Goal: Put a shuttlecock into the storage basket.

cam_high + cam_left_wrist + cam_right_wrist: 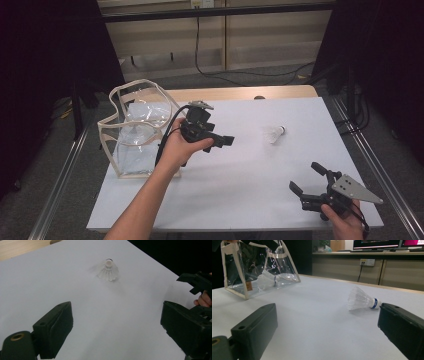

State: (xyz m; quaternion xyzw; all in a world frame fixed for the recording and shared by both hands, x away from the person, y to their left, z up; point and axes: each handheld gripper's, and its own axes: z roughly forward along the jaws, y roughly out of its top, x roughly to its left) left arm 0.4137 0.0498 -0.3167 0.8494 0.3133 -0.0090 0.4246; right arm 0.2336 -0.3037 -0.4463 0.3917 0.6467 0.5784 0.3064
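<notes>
Right gripper view, shuttlecock (pixel 361 300) cork partly behind a wide-apart jaw, left gripper (pixel 220 140) gaping, bag (pixel 131 131) contents blurred

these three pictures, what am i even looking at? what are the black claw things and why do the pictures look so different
They show one moment from three cameras. The high view looks down on a white table from the person's side. The person holds a hand tool in each hand: the left gripper and the right gripper. Each has two black fingers that pinch things. The other two pictures come from small cameras riding on those tools, looking out between the fingers. Both grippers are open and hold nothing.

On the table lies a white shuttlecock, on its side, with the left gripper pointing toward it. At the left stands a clear plastic bag with cream edging. The right gripper view shows a second shuttlecock inside it.
</notes>
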